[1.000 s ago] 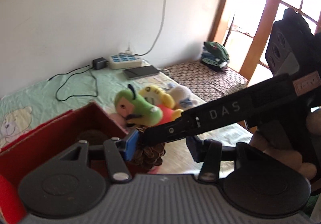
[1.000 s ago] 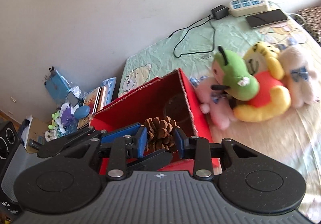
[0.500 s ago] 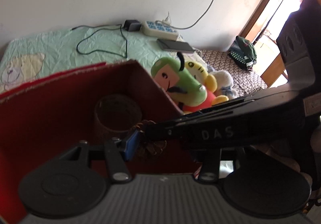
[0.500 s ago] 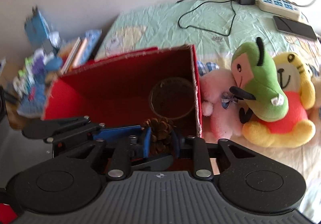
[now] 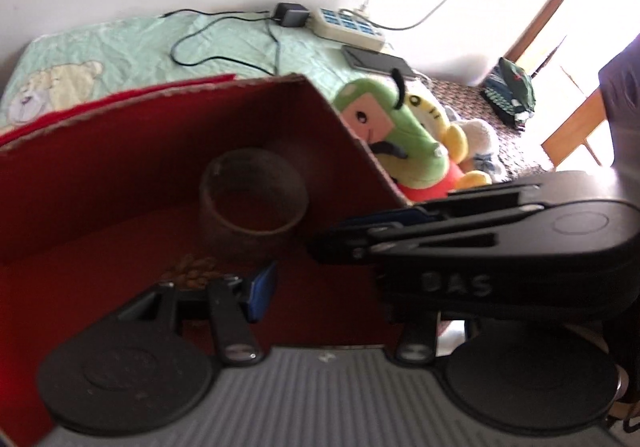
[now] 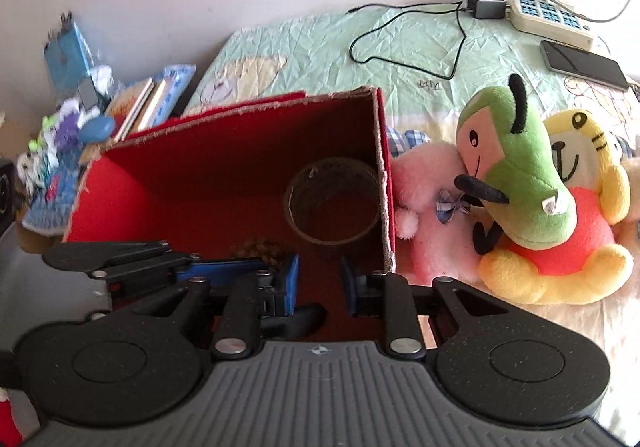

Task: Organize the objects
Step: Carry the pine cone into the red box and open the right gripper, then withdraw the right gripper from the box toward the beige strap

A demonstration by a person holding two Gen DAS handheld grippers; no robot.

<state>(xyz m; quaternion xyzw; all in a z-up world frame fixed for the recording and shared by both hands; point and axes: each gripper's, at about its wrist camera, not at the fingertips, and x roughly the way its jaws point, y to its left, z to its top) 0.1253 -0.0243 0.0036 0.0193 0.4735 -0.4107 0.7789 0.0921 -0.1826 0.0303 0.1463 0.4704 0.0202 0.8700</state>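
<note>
Looking down your right wrist view, start at the far left: a heap of books and small clutter (image 6: pixel 92 115) sits beside the bed, off the edge of the green bear-print sheet (image 6: pixel 320 47). Next comes the red box (image 6: pixel 224 167), open at the top, with its right wall just beside the pink plush (image 6: pixel 424 203). Inside it, a roll of tape (image 6: pixel 334 203) stands at the far right corner, and the pine cone (image 6: pixel 262 249) lies on the box floor, near the tape and just beyond your left blue pad (only its top shows). Your right gripper (image 6: pixel 318 285) hangs over the near edge of the box with its blue pads apart and nothing between them. Your left gripper (image 6: pixel 192 271) reaches in from the left, its fingers lying crosswise under the right one; in its own view the left gripper (image 5: pixel 320 283) shows one blue pad, while the other side is covered by the right tool's black body, so I cannot tell its opening. Further right, the green plush (image 6: pixel 516 167) leans on the yellow plush (image 6: pixel 572 231). At the far right, a power strip (image 6: pixel 548 17) and a phone (image 6: pixel 582 63) lie on the sheet.
</note>
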